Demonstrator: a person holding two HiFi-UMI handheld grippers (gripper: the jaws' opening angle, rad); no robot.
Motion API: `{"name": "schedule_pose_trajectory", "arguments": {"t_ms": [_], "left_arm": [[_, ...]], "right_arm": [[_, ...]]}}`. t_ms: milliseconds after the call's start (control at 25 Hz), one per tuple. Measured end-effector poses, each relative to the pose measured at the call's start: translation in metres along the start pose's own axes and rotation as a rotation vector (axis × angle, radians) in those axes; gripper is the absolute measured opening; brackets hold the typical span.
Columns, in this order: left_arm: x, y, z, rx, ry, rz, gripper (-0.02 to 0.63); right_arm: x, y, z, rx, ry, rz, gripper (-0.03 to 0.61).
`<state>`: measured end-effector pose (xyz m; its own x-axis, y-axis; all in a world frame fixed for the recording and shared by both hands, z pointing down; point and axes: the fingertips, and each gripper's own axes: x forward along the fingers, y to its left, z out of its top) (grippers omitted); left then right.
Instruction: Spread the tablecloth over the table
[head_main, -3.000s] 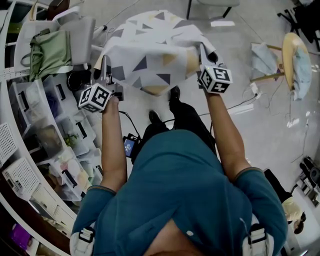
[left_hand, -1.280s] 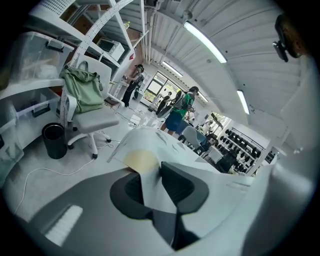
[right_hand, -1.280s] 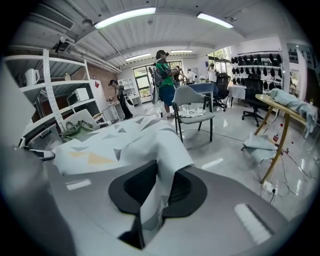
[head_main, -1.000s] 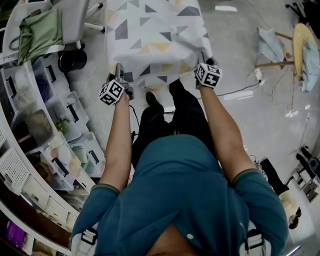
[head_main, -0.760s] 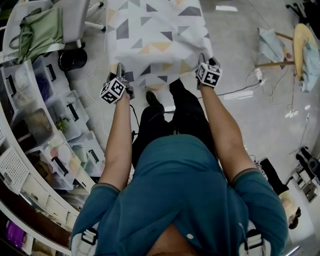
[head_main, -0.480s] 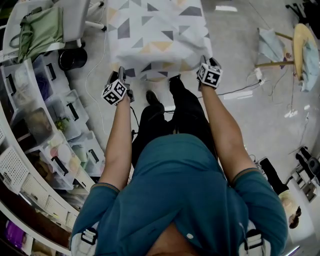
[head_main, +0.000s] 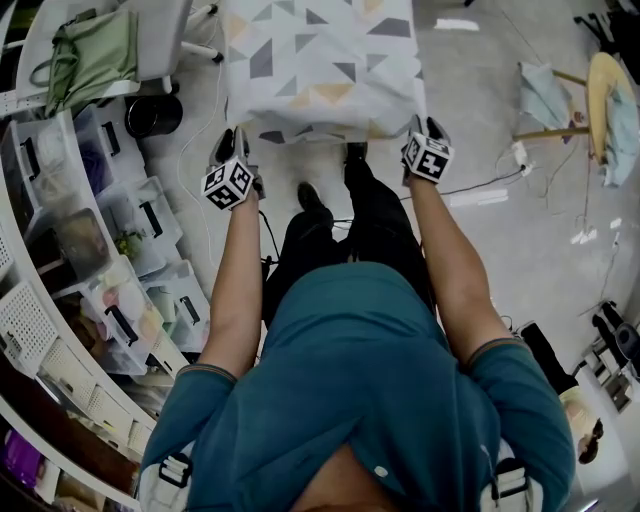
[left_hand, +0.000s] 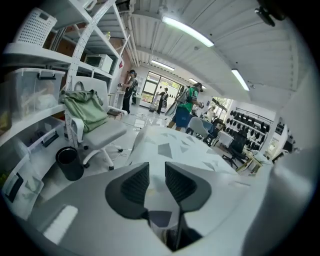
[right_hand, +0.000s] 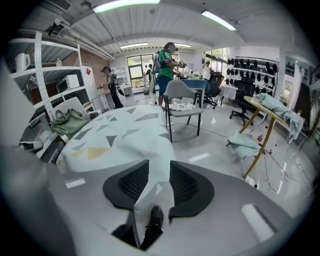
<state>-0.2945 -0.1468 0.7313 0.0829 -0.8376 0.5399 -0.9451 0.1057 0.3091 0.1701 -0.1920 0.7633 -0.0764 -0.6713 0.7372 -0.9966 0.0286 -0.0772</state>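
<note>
Head view shows me the white fabric tablecloth with grey and yellow triangles (head_main: 320, 70) draped over the table, near hem hanging between my grippers. Left gripper (head_main: 228, 148): jaws apart, just been narrowing, pads off the cloth. Right gripper (head_main: 425, 127): jaws wide, just been opening, gripping nothing.

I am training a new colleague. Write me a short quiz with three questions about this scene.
1. True or false: the tablecloth lies bundled on the floor.
2. What rests on the white chair? A: green bag; B: black bin; C: cardboard box.
3. Fill in: the right gripper's jaws are ____.
Key: 1 false, it is spread out flat. 2 A. 3 open; they have just been opening, with the tablecloth's edge between them.
</note>
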Motion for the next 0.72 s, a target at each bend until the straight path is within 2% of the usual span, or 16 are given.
{"name": "schedule_pose_trajectory", "arguments": {"t_ms": [160,320,400,560,720], "left_arm": [[-0.009,-0.023,0.047,0.040,-0.094,-0.064,0.080],[-0.031,-0.046,0.103,0.088,-0.210,-0.133,0.047],[-0.044,-0.059,0.133,0.116,-0.268,-0.173,0.032],[-0.072,-0.084,0.192,0.173,-0.379,-0.256,-0.003],[-0.105,-0.113,0.246,0.284,-0.476,-0.348,-0.003]], "right_arm": [[-0.019,0.020,0.038,0.033,-0.102,0.079,0.127],[-0.050,0.056,0.093,0.022,-0.240,0.222,0.120],[-0.072,0.075,0.125,-0.005,-0.313,0.284,0.106],[-0.127,0.111,0.186,-0.079,-0.470,0.375,0.014],[-0.185,0.150,0.234,-0.143,-0.594,0.464,0.011]]}}
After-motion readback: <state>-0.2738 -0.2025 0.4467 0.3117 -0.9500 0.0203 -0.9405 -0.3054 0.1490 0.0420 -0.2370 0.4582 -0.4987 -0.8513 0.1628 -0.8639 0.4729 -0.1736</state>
